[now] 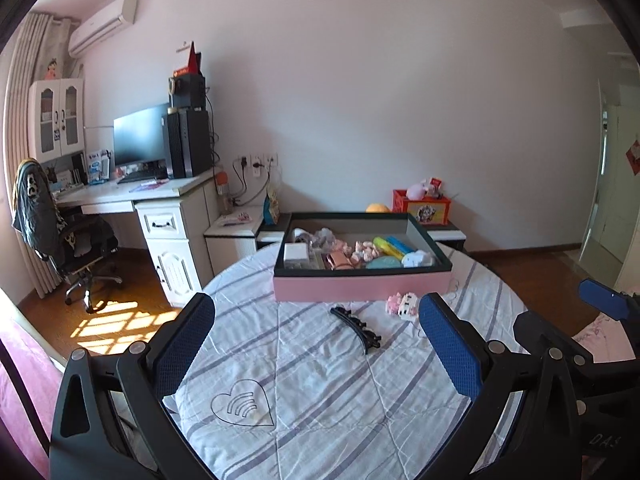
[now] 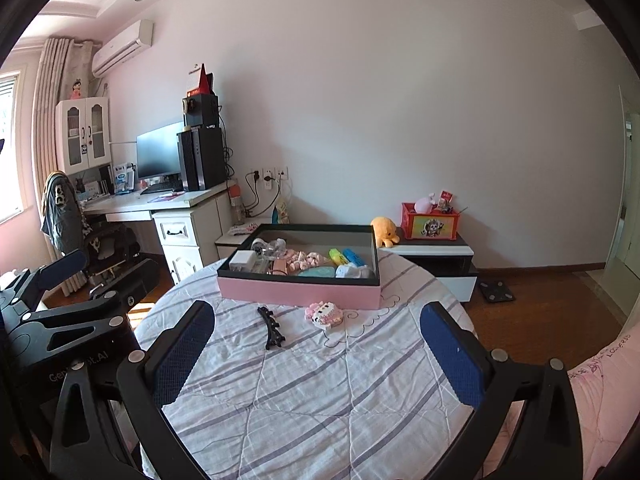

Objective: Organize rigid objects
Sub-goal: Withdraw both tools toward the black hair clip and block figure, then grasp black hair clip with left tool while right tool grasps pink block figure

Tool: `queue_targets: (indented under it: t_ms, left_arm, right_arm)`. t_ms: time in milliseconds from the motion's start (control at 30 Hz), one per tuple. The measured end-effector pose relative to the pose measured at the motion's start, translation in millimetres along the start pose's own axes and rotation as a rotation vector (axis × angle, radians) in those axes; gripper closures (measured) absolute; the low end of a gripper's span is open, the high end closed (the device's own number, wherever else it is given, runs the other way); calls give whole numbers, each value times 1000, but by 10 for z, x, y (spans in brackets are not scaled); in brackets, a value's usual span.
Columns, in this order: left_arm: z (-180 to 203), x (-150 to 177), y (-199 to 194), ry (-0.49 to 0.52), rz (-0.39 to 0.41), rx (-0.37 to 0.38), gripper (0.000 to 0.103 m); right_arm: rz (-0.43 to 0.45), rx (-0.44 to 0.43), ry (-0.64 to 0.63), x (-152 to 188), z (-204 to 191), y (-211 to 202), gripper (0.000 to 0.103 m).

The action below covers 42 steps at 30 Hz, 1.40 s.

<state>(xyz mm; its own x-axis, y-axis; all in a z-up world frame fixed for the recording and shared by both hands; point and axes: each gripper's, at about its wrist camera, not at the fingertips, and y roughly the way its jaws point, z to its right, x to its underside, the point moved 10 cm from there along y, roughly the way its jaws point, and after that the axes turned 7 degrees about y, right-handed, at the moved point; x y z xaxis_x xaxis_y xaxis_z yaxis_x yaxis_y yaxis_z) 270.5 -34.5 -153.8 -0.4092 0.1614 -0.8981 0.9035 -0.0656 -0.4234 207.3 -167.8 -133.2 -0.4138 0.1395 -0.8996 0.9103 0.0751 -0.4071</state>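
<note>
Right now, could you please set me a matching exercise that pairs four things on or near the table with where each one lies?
Things:
1. hair clip
2. pink block toy
3. yellow marker
4. orange plush

Places:
A. inside the pink box
B. on the low cabinet behind the table
C. on the striped cloth, just in front of the box's right half
D. on the cloth, left of the block toy and a little nearer the grippers

Pairs: 1-D, 2-C, 3-A, 4-B
</note>
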Motion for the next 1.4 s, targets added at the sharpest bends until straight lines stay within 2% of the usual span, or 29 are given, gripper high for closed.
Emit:
queue_targets:
  t_ms: [167,333,433,533,600,667,733,767,800,833,900,967,1100,1200,1300,1333,1367,1400]
  left_arm:
    - [206,328,645,16,-164,45,0]
    - [421,575,1188,67,-295,100,0]
    - [527,657,1449,68,-340,118,0]
    - [585,722,1755,74,-408,93,0]
    - [568,788,1959,84,-464,47,1]
    - [555,865,2099,90,-503,37,8]
    - [555,884,2113,55,-491,87,25]
    - [533,869,2094,61,-476,81,36]
    - [518,857,2083,74,-463,72,62]
    - [497,856,2064,79,-457,73,79]
    - [443,866,2025,77,-455,100,79]
    - [368,877,1979,72,-449,97,79]
    - [217,887,1936,45,-447,94,79]
    - [128,896,1931,25,-451,92,79]
    - [92,904,1933,24,-451,94,79]
    - [87,901,1928,23,-449,93,79]
    - [85,898,1913,22,-447,93,79]
    - [78,894,1896,19,-445,92,79]
  right_arm:
    - [-122,9,39,315,241,533,0]
    - [-245,30,89,615,539,1042,0]
    - [-299,33,113,740,670,1284,0]
    - [-323,33,124,795,749,1441,0]
    - [-336,44,121,804,797,1541,0]
    - [-352,53,118,806,826,1636,0]
    - [-357,62,113,775,841,1714,0]
    - [-363,63,106,757,822,1750,0]
    - [-369,60,93,734,801,1801,0]
    - [-369,60,80,710,776,1854,0]
    - [-385,56,48,681,704,1978,0]
    - [-403,26,22,668,592,2122,0]
    - [-497,-18,-7,792,391,2434,0]
    - [-502,-18,-26,796,285,2577,0]
    - [-517,17,-56,830,268,2646,21]
    - [-505,19,-63,810,268,2638,36]
    - [-498,1,-60,794,251,2620,42]
    - [-498,0,-63,790,255,2602,42]
